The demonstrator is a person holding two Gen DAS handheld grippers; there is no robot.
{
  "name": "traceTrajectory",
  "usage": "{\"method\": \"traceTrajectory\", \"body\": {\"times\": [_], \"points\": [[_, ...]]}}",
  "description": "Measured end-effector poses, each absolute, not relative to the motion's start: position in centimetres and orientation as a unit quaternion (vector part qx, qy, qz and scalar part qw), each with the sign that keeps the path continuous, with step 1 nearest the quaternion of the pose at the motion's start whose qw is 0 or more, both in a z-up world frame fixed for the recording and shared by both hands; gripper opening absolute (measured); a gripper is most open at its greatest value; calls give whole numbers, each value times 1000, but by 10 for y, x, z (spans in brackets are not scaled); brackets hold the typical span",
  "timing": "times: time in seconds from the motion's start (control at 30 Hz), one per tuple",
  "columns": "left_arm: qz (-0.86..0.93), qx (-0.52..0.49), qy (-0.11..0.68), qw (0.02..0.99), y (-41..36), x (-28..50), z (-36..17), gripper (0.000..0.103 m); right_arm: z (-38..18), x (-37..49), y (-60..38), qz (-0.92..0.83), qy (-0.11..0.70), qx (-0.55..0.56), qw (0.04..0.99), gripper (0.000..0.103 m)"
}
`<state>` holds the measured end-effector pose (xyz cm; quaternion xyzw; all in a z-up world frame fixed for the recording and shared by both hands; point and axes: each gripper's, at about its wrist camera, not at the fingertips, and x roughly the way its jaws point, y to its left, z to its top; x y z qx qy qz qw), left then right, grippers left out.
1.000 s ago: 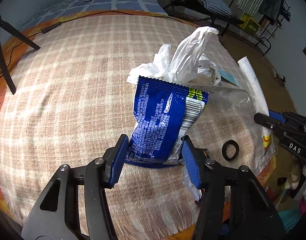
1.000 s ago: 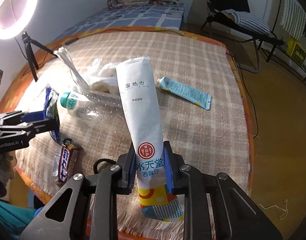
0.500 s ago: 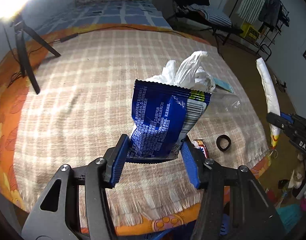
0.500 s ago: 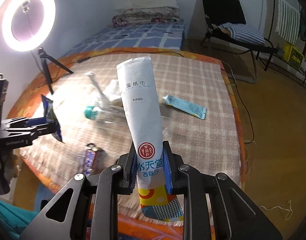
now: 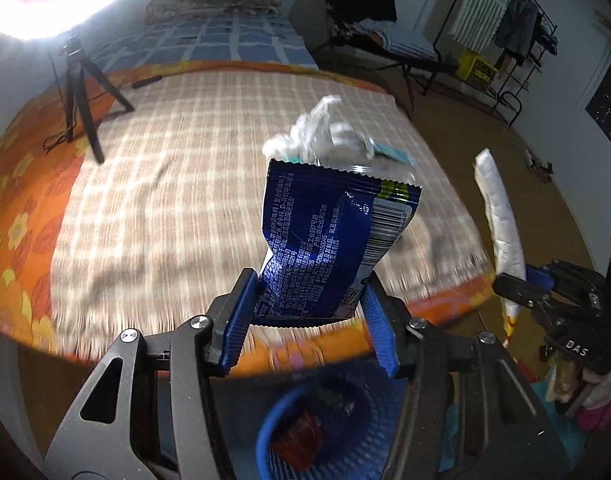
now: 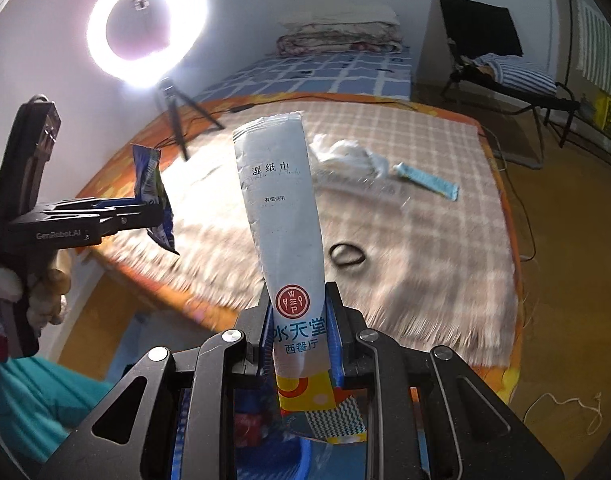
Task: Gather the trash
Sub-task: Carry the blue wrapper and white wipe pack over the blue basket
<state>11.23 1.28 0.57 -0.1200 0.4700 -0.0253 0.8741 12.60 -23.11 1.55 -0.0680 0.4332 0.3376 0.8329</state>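
My left gripper (image 5: 309,316) is shut on a blue snack bag (image 5: 333,240), held upright off the near edge of the checked table (image 5: 165,184). A blue bin (image 5: 329,432) with red trash in it sits just below it. My right gripper (image 6: 299,340) is shut on a long white wet-wipe packet (image 6: 281,220), also held off the table edge; the packet shows in the left wrist view (image 5: 499,216). The left gripper and snack bag (image 6: 151,196) show at the left of the right wrist view. On the table lie crumpled white tissue (image 6: 345,152), a clear bottle (image 6: 361,188), a light-blue tube (image 6: 425,180) and a black ring (image 6: 347,254).
A ring light on a tripod (image 6: 145,32) stands at the table's far left corner, with a cable across the back. A bed (image 6: 325,68) lies behind the table. A folding cot (image 6: 513,80) and a clothes rack (image 5: 517,32) stand to the right on the brown floor.
Both grippers have pulled back from the table with their items still held. They now hang past the near edge, and the blue bin has come into view below the left gripper.
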Motion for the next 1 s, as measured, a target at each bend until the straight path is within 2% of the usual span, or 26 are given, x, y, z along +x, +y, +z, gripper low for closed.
{"method": "traceTrajectory", "body": {"times": [0.17,0.3,0.77,1.0], "points": [[-41,-105,462,880,-9,83,29,54,16,103,-238,356,439,-58,823,21],[-50,-97,458,882,-19,65,27,54,10,93,-239,361,444,-55,818,21],[-85,-101,536,834,-47,32,-71,54,-53,66,-232,364,523,-29,770,21],[-89,-101,561,817,-52,18,-97,54,-82,59,-226,357,554,-33,751,21]]}}
